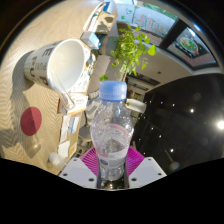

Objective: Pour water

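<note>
Clear, ribbed plastic forms the water bottle [112, 135], which stands upright in the middle of the gripper's view with its pale blue cap [113, 90] still screwed on. The bottle serves as the landmark here: its lower body sits between the two fingers of the gripper [112, 166], and the magenta pads [93, 161] show at either side of its base and through the transparent wall. The pads seem to lie right against the plastic, so the gripper looks clamped around the bottle, though the curved wall blurs the exact contact. Up and to the left of the bottle, a white paper cup [62, 62] with dark printing on its side is tipped, its wide mouth turned toward the bottle and its inside showing bare white. A pale strip runs from below the cup's rim down toward the bottle's left side; what it is cannot be told. Further left of the bottle, a red round spot [31, 121] lies on the light wooden table [25, 95]. Behind the bottle's cap and slightly right, a leafy green plant [131, 47] rises. To the right of the bottle the surface is dark and glossy [185, 120], with small bright reflections. Beyond the plant, room furnishings appear small and unclear.
</note>
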